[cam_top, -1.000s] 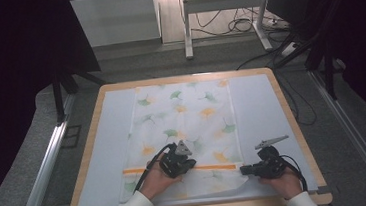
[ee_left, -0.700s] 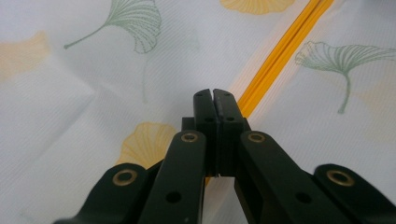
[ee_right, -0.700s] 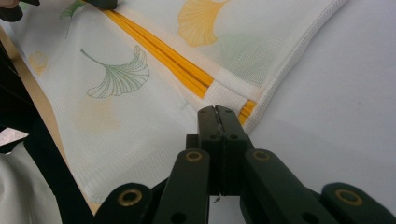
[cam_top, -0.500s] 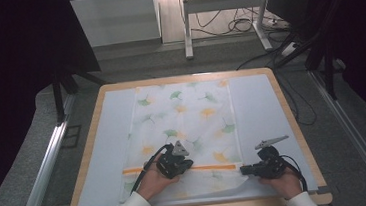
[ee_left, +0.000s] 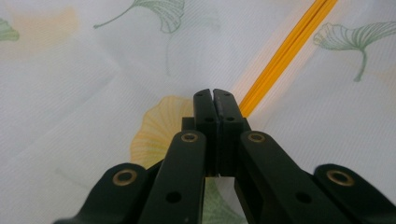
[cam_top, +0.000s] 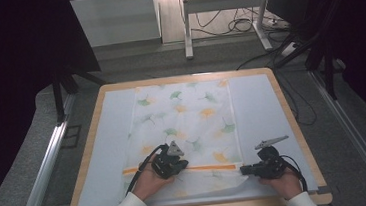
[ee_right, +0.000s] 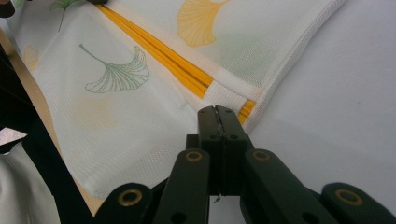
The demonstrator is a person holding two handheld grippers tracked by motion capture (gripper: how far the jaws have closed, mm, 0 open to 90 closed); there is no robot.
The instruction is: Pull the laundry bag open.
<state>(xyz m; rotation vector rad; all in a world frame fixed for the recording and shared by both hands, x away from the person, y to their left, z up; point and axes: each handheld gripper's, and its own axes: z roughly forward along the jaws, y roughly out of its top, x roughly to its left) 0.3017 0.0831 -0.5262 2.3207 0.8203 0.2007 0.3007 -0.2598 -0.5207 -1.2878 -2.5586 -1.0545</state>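
A white cloth (cam_top: 187, 117) printed with green and yellow ginkgo leaves lies flat on the table, with an orange stripe (cam_top: 212, 168) across its near end. My left gripper (cam_top: 181, 164) rests on the cloth just beside the stripe (ee_left: 285, 51). Its jaws are shut (ee_left: 214, 100) and nothing shows between them. My right gripper (cam_top: 242, 169) lies low at the cloth's near right edge, where the stripe (ee_right: 163, 60) ends. It is shut (ee_right: 217, 112), with its tips at the hemmed border of the cloth (ee_right: 121, 102).
A pale mat (cam_top: 256, 106) covers the table inside a wooden rim (cam_top: 293, 123). Bare mat lies on both sides of the cloth. Metal rails run along the floor left and right, and cables and a stand sit beyond the far edge.
My left gripper has edged slightly to the left along the stripe. The right gripper and the cloth have stayed where they were.
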